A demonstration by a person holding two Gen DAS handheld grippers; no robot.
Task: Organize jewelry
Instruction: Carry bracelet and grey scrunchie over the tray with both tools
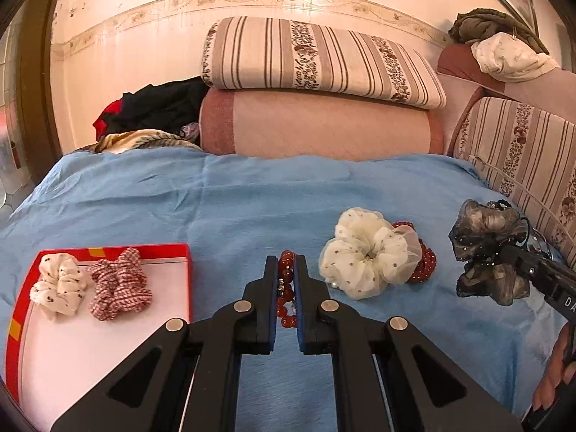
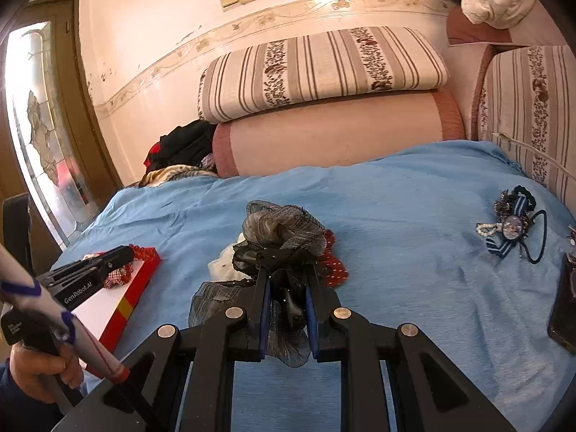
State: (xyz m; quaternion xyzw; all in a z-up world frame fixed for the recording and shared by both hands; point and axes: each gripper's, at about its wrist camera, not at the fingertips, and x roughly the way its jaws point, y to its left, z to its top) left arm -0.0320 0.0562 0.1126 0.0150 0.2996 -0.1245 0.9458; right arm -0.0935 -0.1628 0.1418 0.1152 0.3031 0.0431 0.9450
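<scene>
The left tool [image 1: 286,270] pinches a red bead bracelet [image 1: 285,289] between its fingers, held over the blue bedsheet [image 1: 234,201] just right of the red-rimmed tray [image 1: 187,252]. In that tray lie a cream dotted scrunchie [image 1: 59,284] and a red checked scrunchie [image 1: 118,284], side by side and touching. The right tool [image 2: 288,280] is clamped on a dark gauzy scrunchie [image 2: 280,234]. On the sheet between the tools, a white organza scrunchie [image 1: 367,252] overlaps a red dotted scrunchie [image 1: 426,262]. Further right, a blue-striped hair tie [image 2: 511,226] rests on the sheet.
</scene>
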